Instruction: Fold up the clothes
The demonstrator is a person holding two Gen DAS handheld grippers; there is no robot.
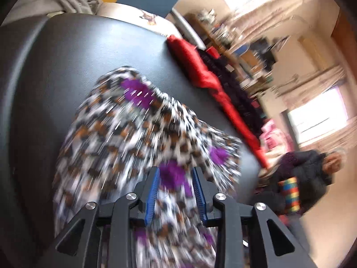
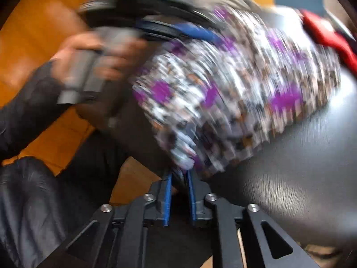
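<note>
A patterned garment (image 1: pixel 133 134) in white, black, brown and purple lies partly on a dark grey table (image 1: pixel 67 67), blurred by motion. My left gripper (image 1: pixel 176 172) has cloth running between its blue pads, and the jaws stand partly apart around it. In the right wrist view the same garment (image 2: pixel 234 89) hangs stretched across the table (image 2: pixel 301 167). My right gripper (image 2: pixel 179 174) is nearly closed on its lower corner. The left gripper (image 2: pixel 178 31) and the hand holding it show at the garment's far upper edge.
A red cloth (image 1: pixel 200 67) and dark clothes lie along the table's far right edge. A grey garment (image 1: pixel 55 0) sits at the back left. A person in a dark jacket (image 1: pixel 308 174) stands to the right. The floor is orange (image 2: pixel 33 33).
</note>
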